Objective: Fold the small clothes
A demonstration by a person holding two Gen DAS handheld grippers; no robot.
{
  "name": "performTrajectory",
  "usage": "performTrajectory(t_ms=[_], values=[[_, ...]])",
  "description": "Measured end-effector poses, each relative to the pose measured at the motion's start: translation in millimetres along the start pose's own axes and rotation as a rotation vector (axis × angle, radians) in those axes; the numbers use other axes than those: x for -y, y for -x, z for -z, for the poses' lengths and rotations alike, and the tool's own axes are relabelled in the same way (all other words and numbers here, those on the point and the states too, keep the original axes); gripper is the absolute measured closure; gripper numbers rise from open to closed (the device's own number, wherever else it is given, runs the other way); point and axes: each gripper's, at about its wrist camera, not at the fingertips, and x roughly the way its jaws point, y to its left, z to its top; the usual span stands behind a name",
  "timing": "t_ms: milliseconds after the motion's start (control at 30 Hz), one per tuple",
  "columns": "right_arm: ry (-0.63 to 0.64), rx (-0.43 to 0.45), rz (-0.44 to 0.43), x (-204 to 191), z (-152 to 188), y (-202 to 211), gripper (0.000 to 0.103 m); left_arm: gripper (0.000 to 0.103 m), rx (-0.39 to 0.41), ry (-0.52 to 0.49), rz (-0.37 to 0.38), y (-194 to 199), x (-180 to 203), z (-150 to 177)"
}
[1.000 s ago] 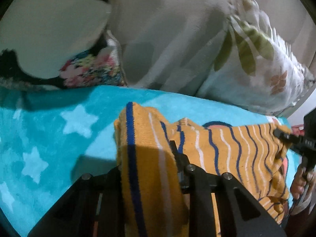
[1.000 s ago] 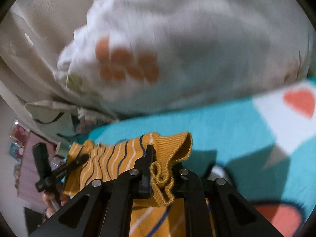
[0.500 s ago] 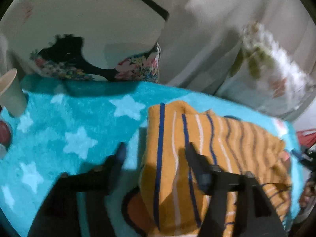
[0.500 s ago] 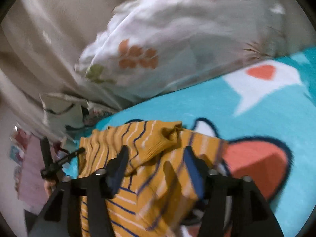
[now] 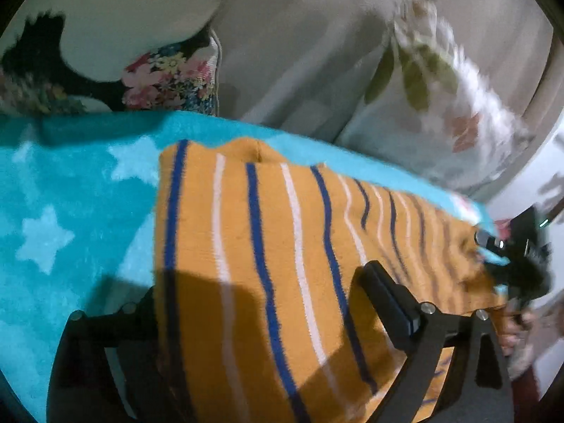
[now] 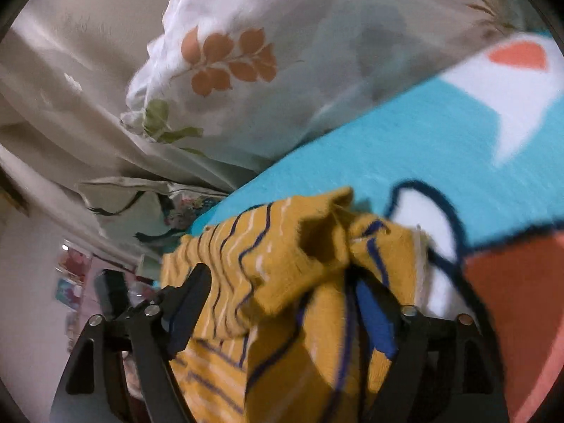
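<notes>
An orange knit garment with blue and white stripes lies spread on the turquoise blanket. My left gripper straddles its near end with jaws wide and still opening. The right finger rests on the cloth, while the left finger is hidden under the cloth's edge. In the right wrist view the garment is bunched into a fold between the fingers of my right gripper. Its jaws are closing, and the pads stand apart from the loose cloth. The right gripper also shows at the garment's far end, held by a hand.
A white pillow with a leaf print and a floral cushion lie along the blanket's far edge, with beige drapery between them. The blanket carries a white and orange-red cartoon patch. The left gripper shows at the right view's left edge.
Both grippers were shut on the garment's corners and have opened. The lifted cloth has dropped and now lies spread on the blanket. Both hands have sunk closer to it.
</notes>
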Motion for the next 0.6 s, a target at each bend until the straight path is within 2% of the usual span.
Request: performTrajectory(t_ms=[33,67,100,133,267,333,433,600], values=[[-0.003,-0.012,0.016,-2,-1,-6,0.060,0.037,-0.004,-0.032,-0.023,0,10,1],[-0.022,-0.037,0.020,1,-2,-10,0.072,0.069,-0.010,-0.043,-0.024,1,14,1],[-0.028,-0.034,0.013,3,-2,-10,0.077,0.080,-0.015,-0.047,-0.030,4,17,0],[-0.023,-0.026,0.006,4,-1,-5,0.079,0.085,-0.021,-0.040,0.001,7,18,-2],[0.015,0.042,0.017,-7,-13,19,0.087,0.089,0.017,-0.012,0.051,21,24,-16],[0.039,0.078,0.024,-14,-25,26,0.088,0.089,0.027,-0.027,0.045,21,31,-24],[0.053,0.051,0.027,-21,-34,24,0.088,0.089,0.009,-0.046,0.003,15,34,-26],[0.057,-0.048,0.021,-18,-2,30,0.088,0.089,-0.026,-0.017,-0.006,16,9,-16]])
